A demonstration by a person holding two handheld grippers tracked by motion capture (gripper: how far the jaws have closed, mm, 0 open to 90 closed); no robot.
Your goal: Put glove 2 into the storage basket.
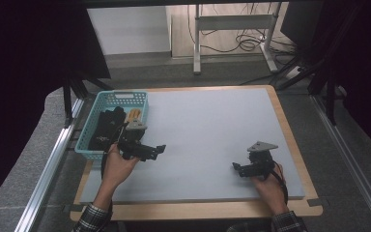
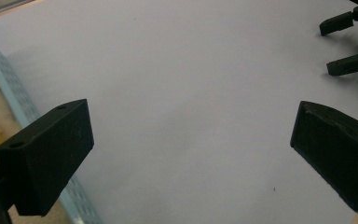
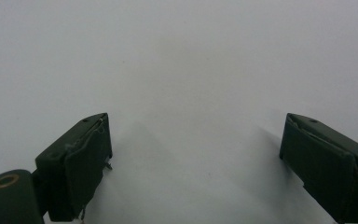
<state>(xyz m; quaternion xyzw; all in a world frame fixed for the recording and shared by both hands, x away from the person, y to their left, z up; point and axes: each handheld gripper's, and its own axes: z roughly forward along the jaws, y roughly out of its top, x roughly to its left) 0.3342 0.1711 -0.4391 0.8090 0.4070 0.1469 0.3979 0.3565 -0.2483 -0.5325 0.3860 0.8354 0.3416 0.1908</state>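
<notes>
From above we see the left gripper (image 1: 155, 150) beside the turquoise basket (image 1: 92, 153) at the table's left edge, jaws spread, nothing between them. Only that high view shows the dark items (image 1: 105, 126) and something tan inside the basket. The right gripper (image 1: 237, 168) sits near right, gaping too over the bare grey mat (image 1: 207, 121). We read no writing anywhere.

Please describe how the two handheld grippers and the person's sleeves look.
Both the left gripper and the right gripper are black, each with two blocky jaws and a grey three-cornered plate on top. A black cable trails from the right one. The sleeves are plaid.
</notes>
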